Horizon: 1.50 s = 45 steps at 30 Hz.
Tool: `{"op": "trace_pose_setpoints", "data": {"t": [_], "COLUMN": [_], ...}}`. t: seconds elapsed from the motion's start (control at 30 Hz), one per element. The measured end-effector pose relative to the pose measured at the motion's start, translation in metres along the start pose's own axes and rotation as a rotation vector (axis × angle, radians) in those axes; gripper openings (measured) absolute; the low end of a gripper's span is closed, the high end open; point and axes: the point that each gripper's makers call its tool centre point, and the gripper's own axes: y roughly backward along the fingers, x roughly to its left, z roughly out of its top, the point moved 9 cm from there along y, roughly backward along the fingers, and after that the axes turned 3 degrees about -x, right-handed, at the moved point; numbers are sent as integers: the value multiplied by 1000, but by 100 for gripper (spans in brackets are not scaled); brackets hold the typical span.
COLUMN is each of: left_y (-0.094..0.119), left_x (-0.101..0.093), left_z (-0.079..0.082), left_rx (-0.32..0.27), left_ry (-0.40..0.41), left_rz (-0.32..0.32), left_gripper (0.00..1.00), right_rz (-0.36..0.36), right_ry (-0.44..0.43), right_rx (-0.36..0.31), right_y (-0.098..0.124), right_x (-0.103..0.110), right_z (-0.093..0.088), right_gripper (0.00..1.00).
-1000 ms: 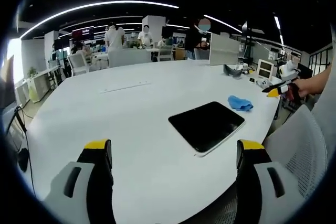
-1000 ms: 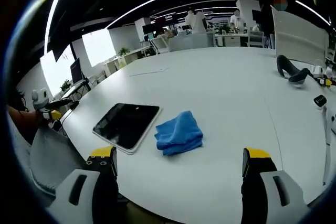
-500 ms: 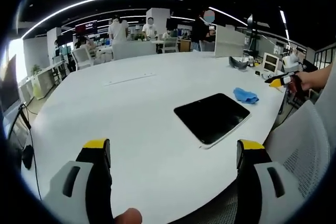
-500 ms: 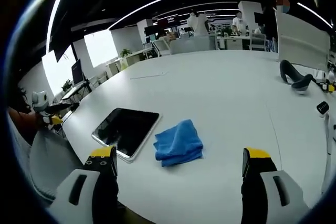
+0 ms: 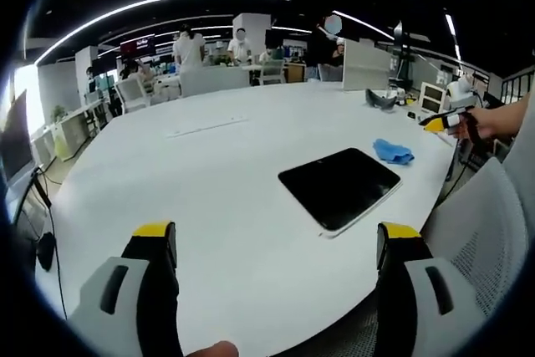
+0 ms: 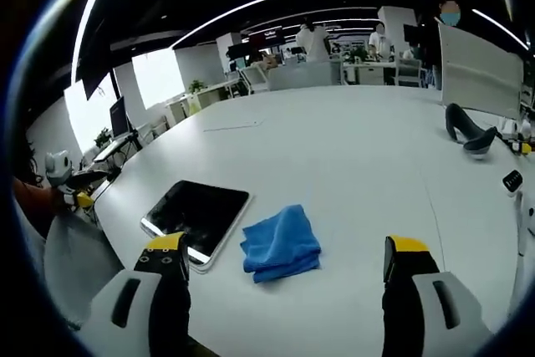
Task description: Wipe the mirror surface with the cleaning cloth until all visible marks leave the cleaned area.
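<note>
No readable writing on mirror point(image 6: 196, 214).

The dark, flat mirror point(image 6: 196, 215) with round corners lies on the white table point(image 6: 351, 148), and the folded blue cleaning cloth point(image 6: 280, 244) sits just beside it, near the table's edge.

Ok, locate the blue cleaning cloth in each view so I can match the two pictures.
Left gripper view: the blue cleaning cloth lies small, right of centre, just beyond the far corner of the dark mirror.
Right gripper view: the cloth sits low in the middle, between the open jaws, right beside the mirror.
Shared landmark: the mirror on the white table.
</note>
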Motion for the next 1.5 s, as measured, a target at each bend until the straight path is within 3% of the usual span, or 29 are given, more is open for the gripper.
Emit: {"op": "trace_pose_setpoints", "data": {"t": [0.57, 0.73, 0.93, 1.13, 1.2, 1.3, 1.37, 1.5], "left_y": [-1, -2, -3, -2, -2, -2, -1, -1], "left_x": [0, 0, 1, 3, 3, 3, 4, 3], "left_z": [-3, -3, -4, -5, -5, -6, -6, -6], "left_rx": [12, 18, 21, 21, 20, 19, 21, 22], "left_ry": [11, 12, 15, 17, 18, 18, 19, 16], "left_rz": [-5, -5, -6, -2, -1, 0, 1, 0], "left_gripper": [98, 97, 97, 96, 96, 95, 95, 94], "right_rz": [1, -20, 57, 79, 61, -37, -84, -84], "right_ry": [10, 19, -35, -44, -56, -45, -50, -11], "right_rx": [8, 46, 93, 148, 151, 153, 169, 212], "right_y": [-14, -29, -48, -67, -68, -66, -66, -68], "right_x": [8, 1, 7, 9, 4, -12, -22, -25], "right_z": [2, -4, -8, -16, -17, -19, -23, -29], "right_gripper": [89, 78, 57, 55, 51, 34, 29, 22]}}
